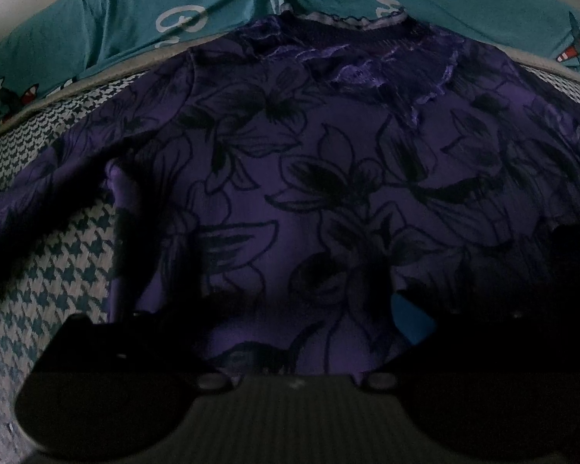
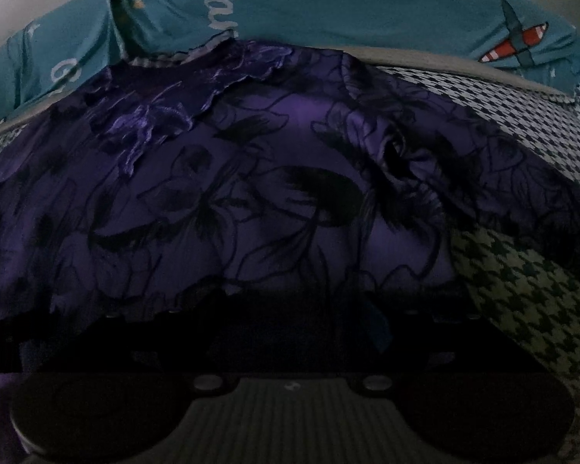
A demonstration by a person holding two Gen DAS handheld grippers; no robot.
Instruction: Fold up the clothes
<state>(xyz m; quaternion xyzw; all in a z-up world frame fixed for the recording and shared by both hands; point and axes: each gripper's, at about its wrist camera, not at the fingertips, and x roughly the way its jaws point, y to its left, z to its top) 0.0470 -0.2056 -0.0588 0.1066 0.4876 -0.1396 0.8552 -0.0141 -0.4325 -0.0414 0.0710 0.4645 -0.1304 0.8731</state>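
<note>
Purple floral top [image 1: 290, 178] lies spread on the houndstooth cover [image 1: 58, 278], its neckline toward the teal pillows [image 1: 116, 11]. Our left gripper [image 1: 290, 309] stands wide apart over its hem; our right gripper [image 2: 290, 324] is too dark to judge.

purple top [image 1: 290, 201] covering mat, teal bedding [image 1: 116, 19] behind

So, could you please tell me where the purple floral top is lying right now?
The purple floral top lies spread on the houndstooth cover, filling the centre of both wrist views, with its neckline toward the teal pillows at the far edge.
</note>
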